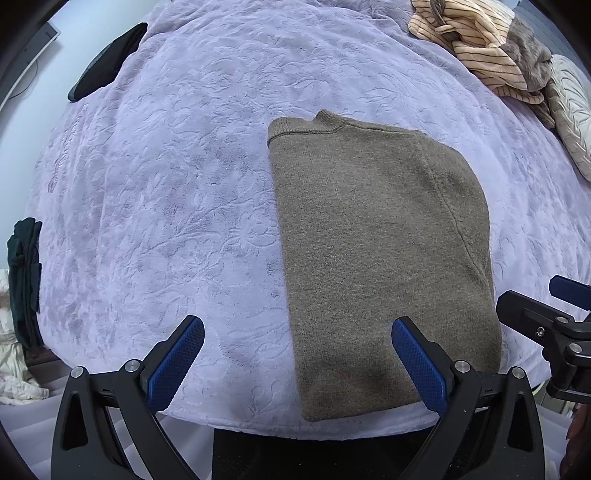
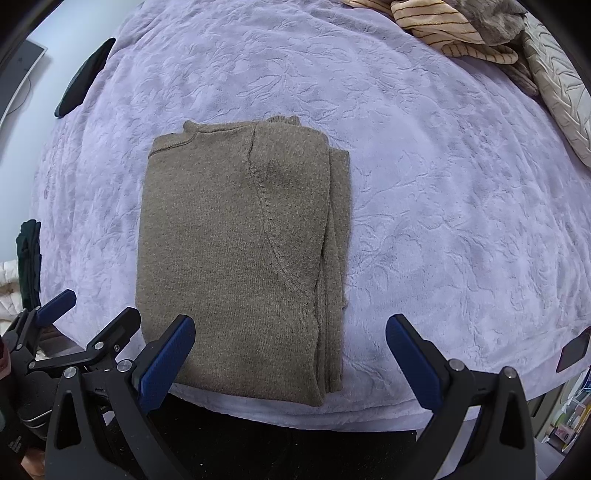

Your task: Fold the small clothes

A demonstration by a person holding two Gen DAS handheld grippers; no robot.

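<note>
A brown knitted sweater [image 1: 380, 251] [image 2: 236, 251] lies folded into a long rectangle on the lilac bedspread [image 1: 177, 206] [image 2: 443, 206], collar at the far end, hem at the bed's near edge. My left gripper [image 1: 297, 332] hangs open over the near edge, its right finger above the sweater's hem and its left finger over bare bedspread. My right gripper [image 2: 290, 328] is also open, its left finger above the hem's left part. Neither holds anything. Each gripper shows at the side of the other's view.
A heap of striped peach and grey clothes [image 1: 480, 44] [image 2: 454, 29] and a beige pillow [image 1: 570, 110] [image 2: 561, 88] lie at the far right. A dark item [image 1: 107, 62] [image 2: 83, 79] rests on the far left edge. Dark green cloth [image 1: 24, 280] hangs at left.
</note>
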